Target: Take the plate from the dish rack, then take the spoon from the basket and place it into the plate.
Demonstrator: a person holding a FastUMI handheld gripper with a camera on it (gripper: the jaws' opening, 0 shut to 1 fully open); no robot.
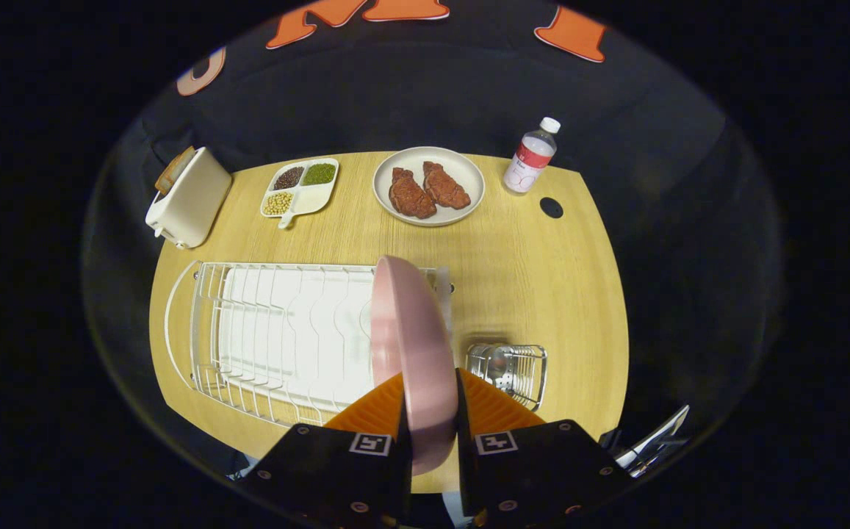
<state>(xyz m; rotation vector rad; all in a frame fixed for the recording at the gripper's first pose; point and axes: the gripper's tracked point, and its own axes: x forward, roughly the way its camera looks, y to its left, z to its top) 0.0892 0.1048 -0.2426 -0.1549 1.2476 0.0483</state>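
A pink plate (pixel 408 345) stands on edge between my two fingers, and my gripper (pixel 430 400) is shut on its rim. The plate is lifted above the right end of the white wire dish rack (pixel 278 338), which lies on the wooden table to the left of the fingers. A small wire basket (pixel 509 369) sits just right of the plate, beside the right finger, with the bowl of a metal spoon (pixel 496 361) showing inside it. The plate hides the rack's right end.
Beyond the rack are a white plate with two pieces of meat (pixel 428 185), a divided tray of beans (pixel 300 187), a toaster (pixel 188 197) and a water bottle (pixel 531 156). A round cable hole (pixel 551 207) marks the wooden table (pixel 542 294).
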